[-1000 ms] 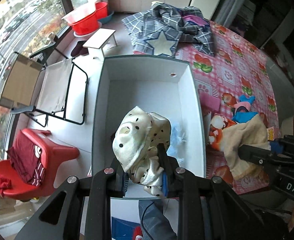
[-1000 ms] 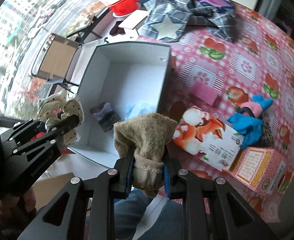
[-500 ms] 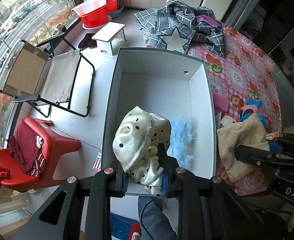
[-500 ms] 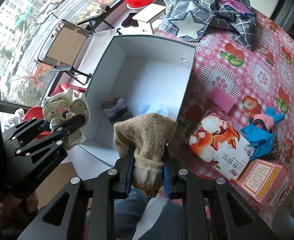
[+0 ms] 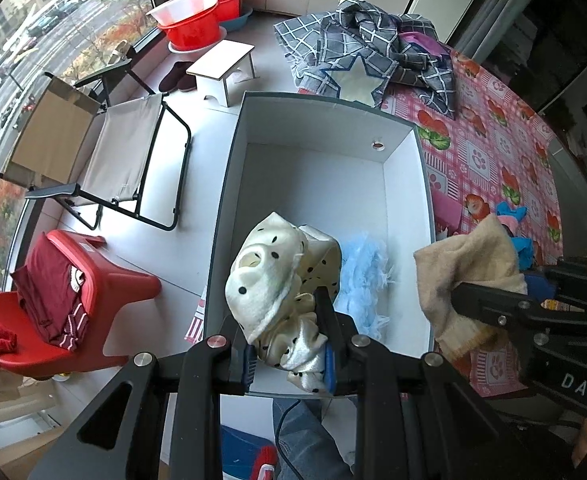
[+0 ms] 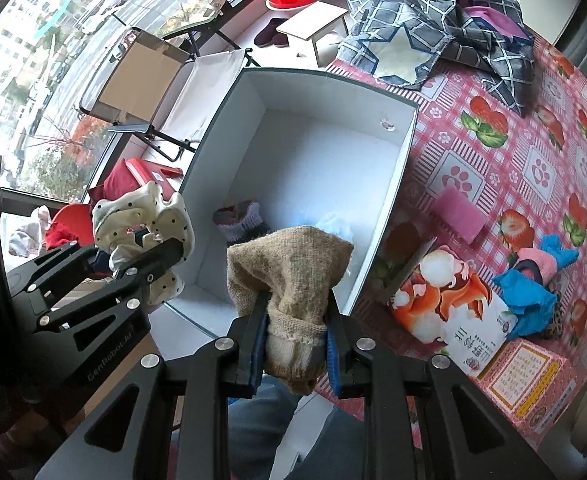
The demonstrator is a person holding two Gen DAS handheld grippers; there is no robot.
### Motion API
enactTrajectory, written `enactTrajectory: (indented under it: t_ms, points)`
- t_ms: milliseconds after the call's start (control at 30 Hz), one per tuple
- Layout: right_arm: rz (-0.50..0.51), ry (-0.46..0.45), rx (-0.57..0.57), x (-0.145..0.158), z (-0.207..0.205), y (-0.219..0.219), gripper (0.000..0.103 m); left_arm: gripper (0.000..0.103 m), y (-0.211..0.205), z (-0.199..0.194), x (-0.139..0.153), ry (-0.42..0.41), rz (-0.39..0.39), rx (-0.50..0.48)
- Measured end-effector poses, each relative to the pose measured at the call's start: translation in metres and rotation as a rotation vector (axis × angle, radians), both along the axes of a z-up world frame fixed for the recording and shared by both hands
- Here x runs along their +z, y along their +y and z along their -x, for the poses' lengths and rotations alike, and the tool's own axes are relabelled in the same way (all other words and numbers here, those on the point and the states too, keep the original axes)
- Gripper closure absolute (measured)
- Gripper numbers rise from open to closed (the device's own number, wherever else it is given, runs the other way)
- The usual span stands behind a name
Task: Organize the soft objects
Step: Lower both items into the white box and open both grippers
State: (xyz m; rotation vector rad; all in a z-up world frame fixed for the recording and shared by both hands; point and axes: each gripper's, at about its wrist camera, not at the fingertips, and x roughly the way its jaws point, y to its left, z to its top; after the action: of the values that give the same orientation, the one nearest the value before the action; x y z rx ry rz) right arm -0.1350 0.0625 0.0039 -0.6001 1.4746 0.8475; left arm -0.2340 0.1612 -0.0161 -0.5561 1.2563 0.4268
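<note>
Worktop (image 6: 533, 168) under pink patterned cloth, white box (image 6: 397, 184) at frame centre | left hand-held gripper (image 5: 289, 362) clamping dotted cream cloth (image 5: 269, 276) above box; right hand-held gripper (image 6: 295, 350) pinching tan sock (image 6: 293, 276) at its cuff | both looking light, limp, drooping; bunched middle is gripping best

Right claw (image 5: 489, 300), seen from left wrist view: white letters "DAS" on its black body. Left claw (image 6: 149, 256), from right wrist view: faint embossed "GenRobot.AI". Tissue pack (image 6: 453, 304): Chinese print, not legible. Pink box (image 6: 521, 376): text too small to read.
</note>
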Motion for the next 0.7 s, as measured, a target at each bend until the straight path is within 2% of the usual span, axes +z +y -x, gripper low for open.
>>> enactTrajectory:
  t_ms: [700]
  points:
    - [0.001,-0.003,-0.003,-0.007,-0.013,0.016,0.078,0.075,0.003,-0.014,-0.008,0.021,0.005,-0.021]
